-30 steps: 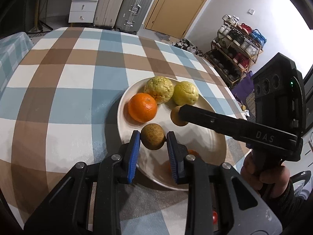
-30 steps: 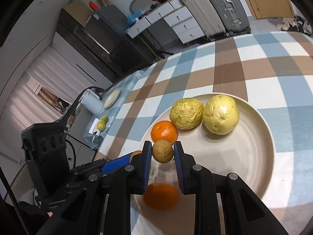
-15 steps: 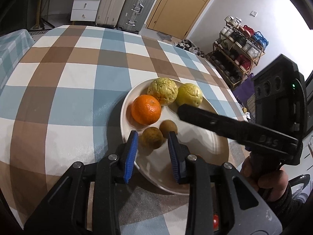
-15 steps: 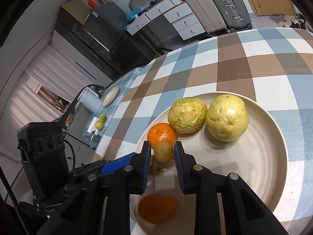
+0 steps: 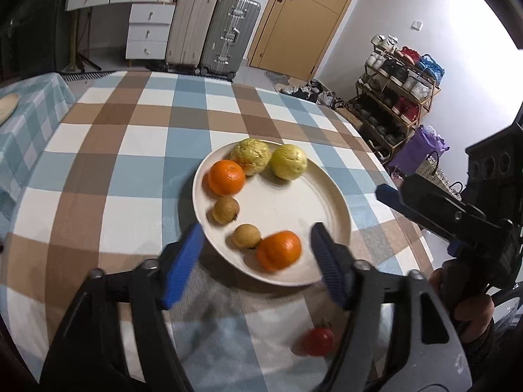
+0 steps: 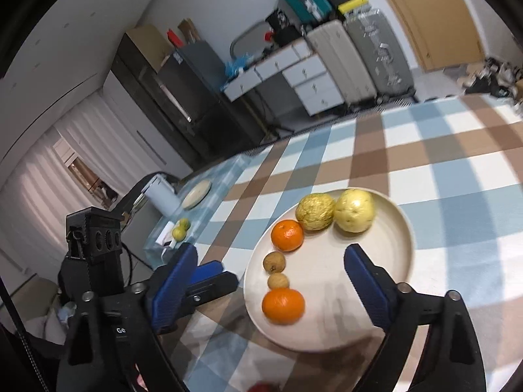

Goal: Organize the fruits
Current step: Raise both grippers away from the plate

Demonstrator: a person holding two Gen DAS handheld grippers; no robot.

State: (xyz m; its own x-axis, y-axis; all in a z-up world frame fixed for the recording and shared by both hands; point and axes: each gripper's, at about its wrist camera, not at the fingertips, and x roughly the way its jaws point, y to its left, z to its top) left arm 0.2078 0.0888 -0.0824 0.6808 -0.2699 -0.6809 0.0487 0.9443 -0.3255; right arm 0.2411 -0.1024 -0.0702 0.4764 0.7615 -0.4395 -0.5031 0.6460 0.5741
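Sitting on the plate [image 5: 340,209] are six fruits, while both the left gripper [image 5: 258,261] and right gripper [image 6: 271,281], just spread, are holding nothing; a tomato [image 5: 318,341], seemingly, is waiting by the table's near edge.

Left gripper [image 5: 256,256], right gripper [image 6: 271,269]: jaws just opened wide, nothing between.

Both wrist views close, angled down, sharing the plate [image 5: 340,209] [image 6: 403,228]
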